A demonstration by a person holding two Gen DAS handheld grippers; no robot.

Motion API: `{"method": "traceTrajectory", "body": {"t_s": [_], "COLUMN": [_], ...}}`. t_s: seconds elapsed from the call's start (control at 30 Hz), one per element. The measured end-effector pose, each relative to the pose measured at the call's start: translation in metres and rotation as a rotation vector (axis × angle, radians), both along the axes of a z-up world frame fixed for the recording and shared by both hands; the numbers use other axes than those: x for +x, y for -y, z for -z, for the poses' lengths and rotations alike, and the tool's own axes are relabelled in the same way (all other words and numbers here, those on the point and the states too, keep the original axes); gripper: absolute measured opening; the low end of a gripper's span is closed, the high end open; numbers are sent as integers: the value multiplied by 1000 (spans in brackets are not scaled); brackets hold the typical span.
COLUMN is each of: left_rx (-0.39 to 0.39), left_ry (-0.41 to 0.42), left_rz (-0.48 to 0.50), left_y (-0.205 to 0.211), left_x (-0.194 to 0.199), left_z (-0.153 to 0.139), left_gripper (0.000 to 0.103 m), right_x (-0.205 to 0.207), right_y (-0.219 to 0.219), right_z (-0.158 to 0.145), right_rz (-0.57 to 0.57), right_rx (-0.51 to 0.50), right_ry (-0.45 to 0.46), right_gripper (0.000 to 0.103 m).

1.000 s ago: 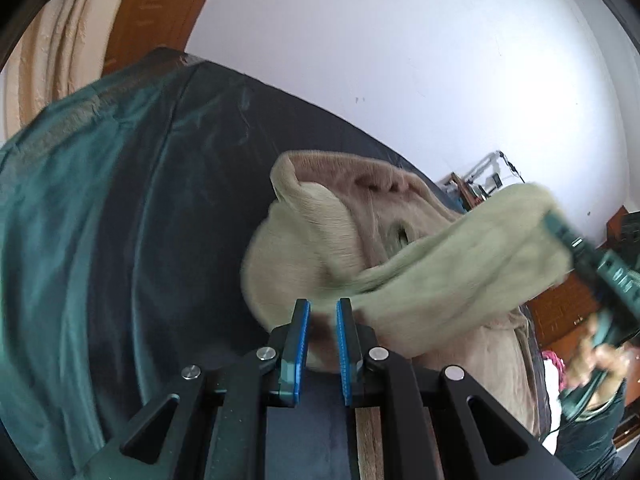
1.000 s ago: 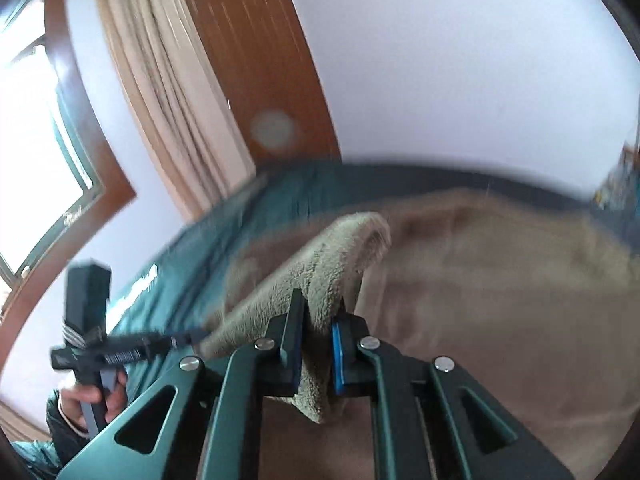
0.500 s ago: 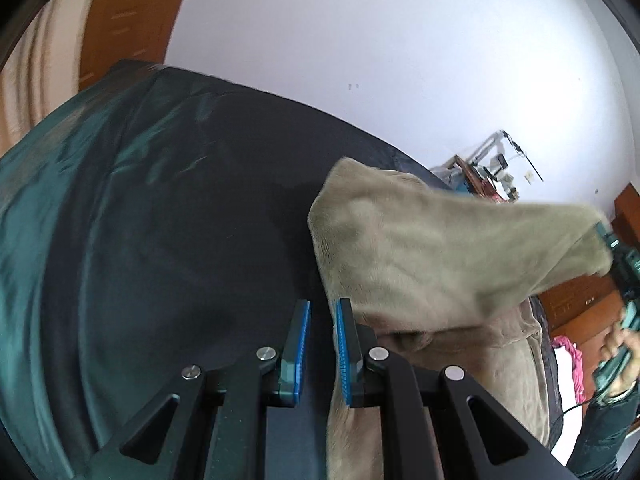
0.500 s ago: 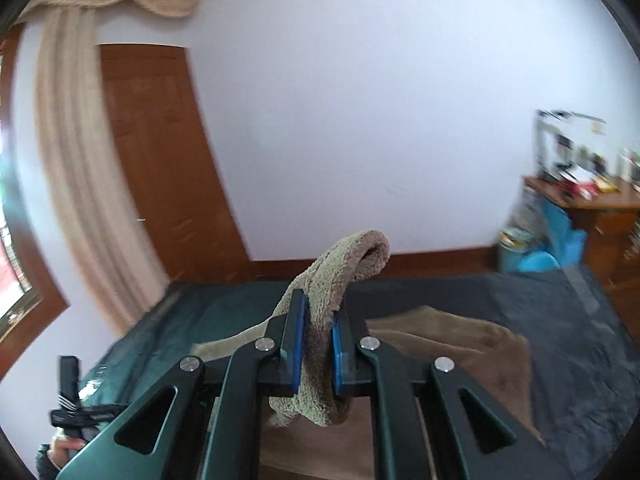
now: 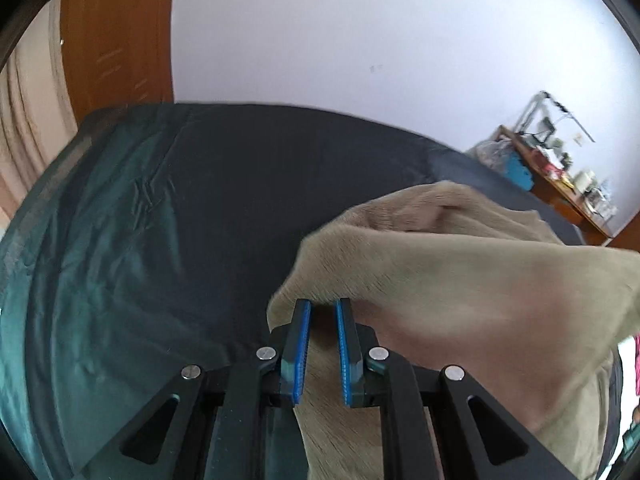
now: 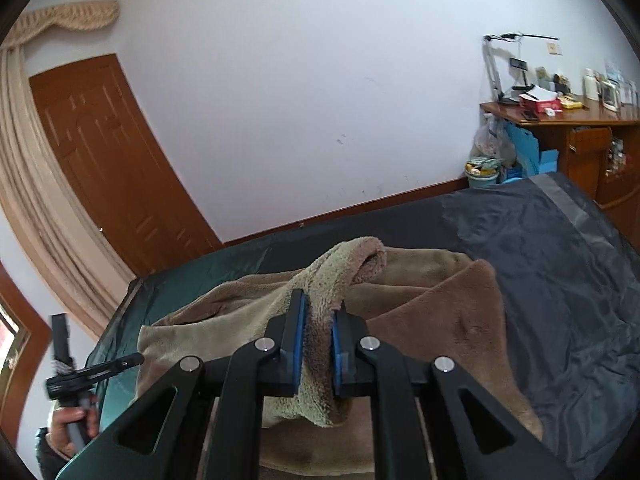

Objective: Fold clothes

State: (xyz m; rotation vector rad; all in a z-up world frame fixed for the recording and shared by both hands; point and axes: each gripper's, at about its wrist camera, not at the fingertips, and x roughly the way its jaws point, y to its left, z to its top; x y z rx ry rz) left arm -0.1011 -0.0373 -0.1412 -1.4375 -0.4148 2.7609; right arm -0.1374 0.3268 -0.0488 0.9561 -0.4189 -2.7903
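Dark teal and charcoal satin covers a wide bed [image 6: 560,264], which fills the lower half of both wrist views beneath a plain white wall [image 6: 320,100]. Spread on the bed is a tan, plush fleece garment [image 6: 440,320]; in the right wrist view it lies from about 9 o'clock to 4 o'clock around the centre, with a darker brown panel towards 3 o'clock.

The right gripper [image 6: 318,312] has its blue-padded fingers [image 6: 298,344] closed nearly together on a thick fold of the fleece, which arches up over the tips and hangs down between them.

The left gripper [image 5: 322,312] has its fingers [image 5: 301,352] a narrow gap apart. Fleece lies under and behind them, but whether they pinch it cannot be told. In the right wrist view this gripper sits at 8 o'clock, held by a hand [image 6: 74,420].

A brown wooden door [image 6: 112,168] stands at 10 o'clock and a cluttered wooden desk [image 6: 560,120] at 2 o'clock.
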Motion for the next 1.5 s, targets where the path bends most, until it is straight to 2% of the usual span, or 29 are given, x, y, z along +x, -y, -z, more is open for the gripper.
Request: {"method": "traceTrajectory", "body": {"t_s": [0.07, 0.17, 0.23, 0.33, 0.43, 0.47, 0.57, 0.63, 0.73, 0.87, 0.9, 0.97, 1.03, 1.13, 1.33, 1.43, 1.5], "left_rx": [29, 38, 27, 57, 74, 76, 114, 110, 116, 151, 158, 124, 65, 107, 136, 118, 121], "left_ry": [22, 8, 8, 1, -12, -16, -25, -36, -74, -115, -108, -69, -36, -50, -39, -41, -46], "left_rz": [-6, 7, 8, -6, -24, -30, -61, -22, 58, 199, 235, 281, 280, 271, 217, 180, 169], "left_y": [1, -4, -5, -1, 2, 2, 2, -7, -21, -42, -47, -58, -61, -49, -31, -28, -24], "left_x": [-6, -4, -6, -4, -3, -2, 8, 16, 32, 52, 55, 57, 56, 58, 59, 60, 64], "left_z": [9, 10, 8, 7, 9, 10, 12, 6, -8, -22, -19, -8, 7, 14, 16, 12, 11], "left_gripper": [14, 14, 14, 14, 14, 14, 14, 14, 14, 14, 14, 14, 14, 14, 14, 14, 14], "right_x": [-2, -5, -9, -17, -21, -21, -20, -17, -14, -9, -8, -13, -23, -38, -43, -41, -41], "right_y": [-8, -18, -19, -16, -19, -21, -25, -22, -15, -5, -3, 11, 19, 27, 32, 54, 76], "right_z": [5, 14, 31, 60, 79, 80, 82, 77, 65, 49, 45, 50, 68, 92, 88, 70, 55], "right_rz": [19, 48, 58, 54, 66, 69, 80, 64, 30, -15, -26, -107, -140, -169, -154, -167, -221], "right_rx": [-3, 10, 61, 83, 85, 87, 92, 105, 128, 159, 167, 174, 206, 249, 263, 258, 199], "right_ry": [15, 46, 96, 182, 225, 227, 234, 214, 175, 122, 109, 145, 222, 319, 335, 286, 245], "right_gripper": [12, 12, 12, 12, 16, 16, 25, 34, 42, 42, 42, 42, 42, 42, 42, 42, 44]}}
